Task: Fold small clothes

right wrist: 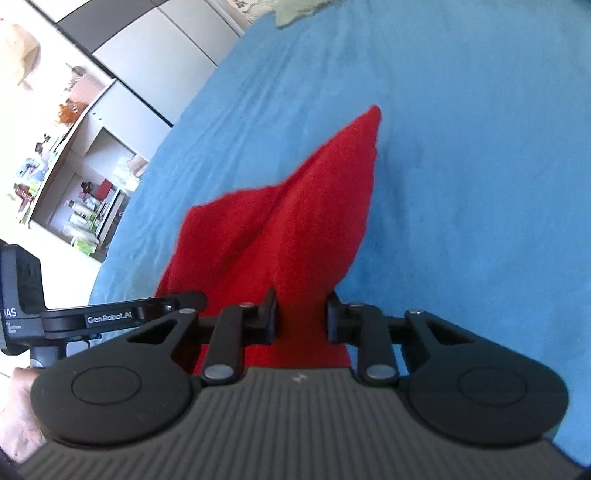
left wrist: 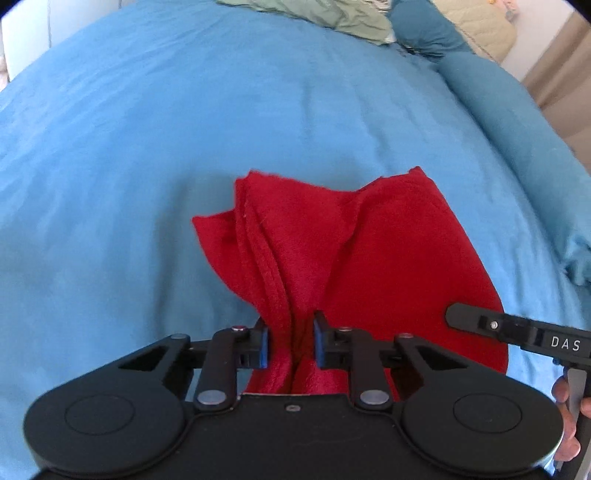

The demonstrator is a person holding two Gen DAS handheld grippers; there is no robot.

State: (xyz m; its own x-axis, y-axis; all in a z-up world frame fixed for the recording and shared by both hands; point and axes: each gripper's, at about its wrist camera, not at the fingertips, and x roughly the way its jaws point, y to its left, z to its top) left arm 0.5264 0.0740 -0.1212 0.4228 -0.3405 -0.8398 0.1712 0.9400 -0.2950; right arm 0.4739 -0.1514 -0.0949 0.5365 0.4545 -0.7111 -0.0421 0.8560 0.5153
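Observation:
A red fleece garment [left wrist: 369,251] hangs bunched over a blue bed cover [left wrist: 147,147]. My left gripper [left wrist: 290,341] is shut on its near edge, with folds of red cloth pinched between the blue pads. My right gripper [right wrist: 301,319] is shut on another part of the same red garment [right wrist: 291,221], which stretches away to a pointed corner. The right gripper also shows in the left wrist view [left wrist: 517,332] at the garment's right edge. The left gripper's body shows in the right wrist view [right wrist: 110,317] at the left.
Green and cream bedding [left wrist: 332,14] and a teal pillow [left wrist: 424,29] lie at the far end of the bed. Shelves with small items [right wrist: 81,192] and grey cabinets [right wrist: 155,55] stand beyond the bed's left edge.

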